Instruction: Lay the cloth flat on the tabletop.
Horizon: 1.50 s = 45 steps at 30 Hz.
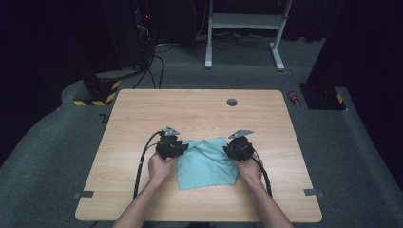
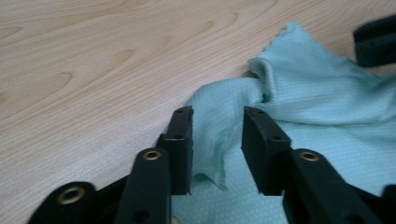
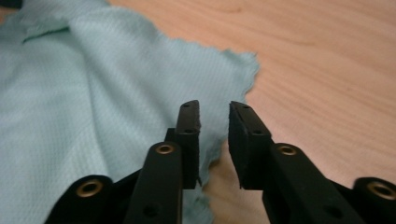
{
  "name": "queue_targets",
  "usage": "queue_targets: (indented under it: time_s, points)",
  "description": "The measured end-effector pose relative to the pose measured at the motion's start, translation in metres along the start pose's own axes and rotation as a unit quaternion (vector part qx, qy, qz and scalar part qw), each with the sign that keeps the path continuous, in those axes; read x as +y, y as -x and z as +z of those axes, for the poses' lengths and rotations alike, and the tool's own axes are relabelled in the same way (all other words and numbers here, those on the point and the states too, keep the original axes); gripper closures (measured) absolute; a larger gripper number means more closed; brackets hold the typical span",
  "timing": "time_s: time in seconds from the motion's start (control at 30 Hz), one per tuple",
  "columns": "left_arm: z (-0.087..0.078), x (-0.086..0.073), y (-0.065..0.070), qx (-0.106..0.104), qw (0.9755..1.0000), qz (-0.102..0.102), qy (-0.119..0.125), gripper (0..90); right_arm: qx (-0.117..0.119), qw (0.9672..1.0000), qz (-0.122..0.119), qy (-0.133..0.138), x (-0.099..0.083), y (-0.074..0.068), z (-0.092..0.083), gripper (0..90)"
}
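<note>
Overhead, one wooden table [image 1: 142, 114] carries one teal cloth [image 1: 207, 163], lying rumpled near the person's edge, between two black grippers. Two hands work them: the left gripper [image 1: 178, 148] sits at the cloth's left edge, the right gripper [image 1: 232, 148] at its right edge. One round grommet [image 1: 232, 102] marks the table's far side, and two grey tape strips [image 1: 83, 194] sit near the front corners; beyond, the high view alone takes in a white frame [image 1: 244, 28] and one red can [image 1: 294, 99] on the grey floor. Closer in, the left gripper view shows its jaws apart, a raised fold of cloth [image 2: 219, 140] between them but not pinched. The right gripper view shows jaws apart over the cloth's [image 3: 93, 93] scalloped edge, nothing clamped.
</note>
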<state>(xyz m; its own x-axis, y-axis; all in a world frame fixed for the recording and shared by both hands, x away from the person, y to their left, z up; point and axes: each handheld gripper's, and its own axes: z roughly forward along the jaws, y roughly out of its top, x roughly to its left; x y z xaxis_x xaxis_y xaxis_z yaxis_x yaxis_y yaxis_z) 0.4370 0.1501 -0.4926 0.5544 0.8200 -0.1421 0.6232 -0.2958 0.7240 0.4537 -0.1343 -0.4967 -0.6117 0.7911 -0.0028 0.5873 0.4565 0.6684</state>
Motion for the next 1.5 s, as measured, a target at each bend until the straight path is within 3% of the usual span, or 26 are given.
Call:
queue_targets:
  time_s: [0.07, 0.13, 0.23, 0.3, 0.37, 0.43, 0.5, 0.6, 0.7, 0.87, 1.07, 1.33, 1.5]
  points:
    - [-0.001, -0.001, 0.003, -0.007, 0.9999, 0.004, -0.008, 56.6, -0.009, 1.0000, -0.001, 0.004, 0.007, 0.000, 0.003, 65.1]
    - [0.002, -0.002, 0.006, 0.002, 0.9996, 0.019, -0.020, 54.8, -0.007, 1.0000, 0.001, -0.007, 0.011, 0.001, 0.008, 63.2]
    - [0.009, -0.005, 0.009, 0.018, 0.9990, 0.026, -0.034, 53.8, -0.008, 0.9999, 0.008, -0.011, 0.013, 0.002, 0.020, 62.8]
    - [0.014, -0.008, 0.009, 0.031, 0.9982, 0.027, -0.043, 56.0, -0.011, 0.9995, 0.006, -0.028, 0.011, 0.001, 0.026, 65.2]
    - [0.017, -0.011, 0.007, 0.037, 0.9983, 0.019, -0.041, 58.5, -0.009, 0.9997, 0.004, -0.023, 0.010, 0.000, 0.025, 73.7]
    - [0.018, -0.009, 0.006, 0.042, 0.9983, 0.013, -0.038, 63.1, -0.003, 0.9997, -0.007, -0.023, 0.011, 0.001, 0.026, 80.2]
    - [0.019, -0.008, 0.005, 0.055, 0.9972, 0.024, -0.044, 72.1, 0.003, 0.9998, 0.000, -0.020, 0.010, 0.001, 0.026, 86.7]
    - [0.019, -0.005, 0.002, 0.049, 0.9974, 0.018, -0.050, 87.3, 0.005, 0.9998, -0.006, -0.021, 0.010, 0.000, 0.026, 89.3]
    - [0.014, 0.002, 0.004, 0.059, 0.9968, 0.030, -0.046, 89.4, 0.005, 0.9998, -0.008, -0.020, 0.009, 0.001, 0.023, 89.7]
    - [0.000, 0.018, -0.001, 0.052, 0.9982, 0.018, -0.024, 89.7, -0.003, 0.9999, -0.005, 0.014, 0.009, 0.009, 0.004, 89.9]
    - [0.006, 0.034, -0.006, 0.040, 0.9989, 0.001, -0.022, 89.7, -0.011, 0.9994, 0.006, 0.032, 0.009, 0.016, -0.010, 89.9]
    - [0.022, 0.035, -0.022, 0.046, 0.9983, -0.031, -0.020, 89.4, -0.021, 0.9992, 0.022, 0.027, 0.007, 0.024, -0.008, 89.9]
    - [0.028, 0.031, -0.030, 0.064, 0.9968, -0.040, -0.025, 84.0, -0.029, 0.9991, 0.030, 0.012, 0.003, 0.027, 0.001, 89.1]
